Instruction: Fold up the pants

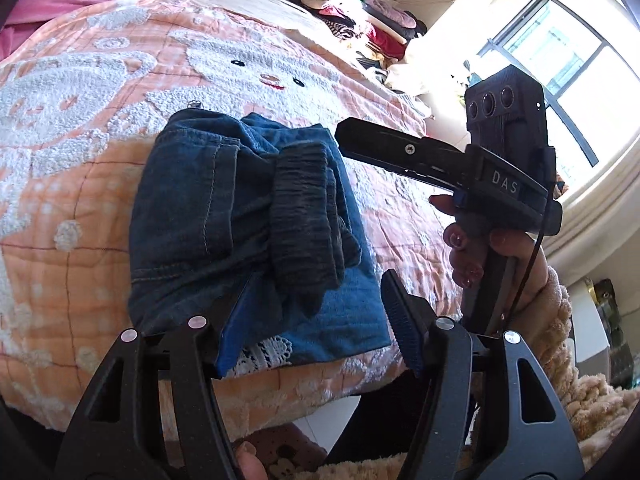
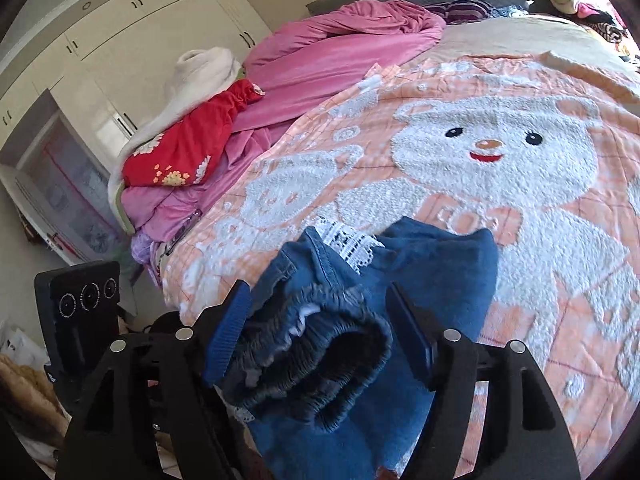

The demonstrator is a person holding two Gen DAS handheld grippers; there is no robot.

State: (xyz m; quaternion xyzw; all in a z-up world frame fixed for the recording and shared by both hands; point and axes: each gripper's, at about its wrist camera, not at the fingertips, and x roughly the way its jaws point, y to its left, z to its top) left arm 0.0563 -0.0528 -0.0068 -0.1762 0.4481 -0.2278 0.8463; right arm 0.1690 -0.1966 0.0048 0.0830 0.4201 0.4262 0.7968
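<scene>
At the bottom of the left wrist view, the left gripper [image 1: 316,320] stands released, fingers spread either side of the near edge of the pants [image 1: 240,216], a folded denim bundle at frame centre on the peach bear quilt [image 1: 80,128]. Its long axis runs away from the claw, toward upper left. The right gripper [image 2: 320,334] is likewise released, straddling the elastic waistband [image 2: 320,356]; both sit about equally close. Only the right view shows the pink bedding [image 2: 340,48] and wardrobe [image 2: 160,12] beyond; only the left shows the window [image 1: 560,52].

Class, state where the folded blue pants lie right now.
In both wrist views the pants lie folded on the peach bear blanket near the bed's edge, below the embroidered bear's face.
</scene>
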